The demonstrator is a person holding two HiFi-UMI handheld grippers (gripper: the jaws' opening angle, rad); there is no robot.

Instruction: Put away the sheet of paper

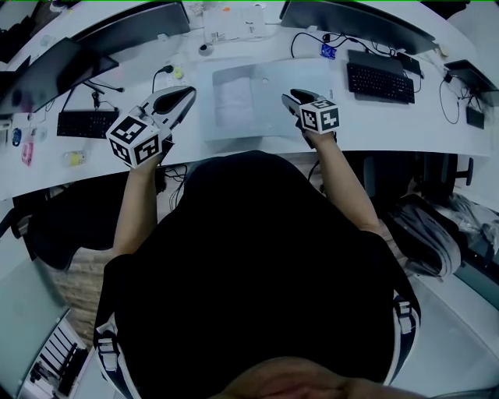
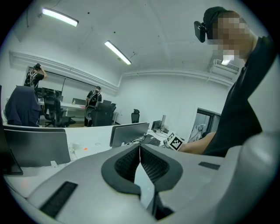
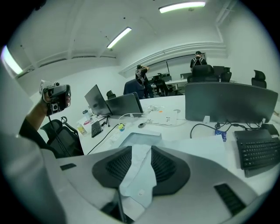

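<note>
- The sheet of paper (image 1: 234,103) lies flat in the middle of the desk, straight ahead of you. It is a white rectangle with faint grey print, sitting at the left half of a folder (image 1: 269,121).
- The folder is a thin, smooth, bluish, see-through plastic rectangle, wider than the sheet. Its far left corner stands up a little from the desk. Whether the sheet lies under the cover or on top of it cannot be told.
- Your left gripper (image 1: 189,95) is at the folder's left edge. In the left gripper view, its ribbed dark pads are pressed together on a thin pale-blue layer seen edge-on, which looks like the folder's plastic.
- Your right gripper (image 1: 288,97) is over the folder's right part. In the right gripper view, its ribbed pads stand partly apart. A limp pale flap (image 3: 139,175) with a small round mark lies between them, and the pads do not pinch it flat. It seems to be folder plastic, though that is not certain.
- The desk (image 1: 405,128) is white, smooth and curved.
- A black keyboard (image 1: 380,82) lies to the right of the folder.
- Dark flat monitors (image 1: 351,19) stand along the far side, with cables trailing between them.
</note>
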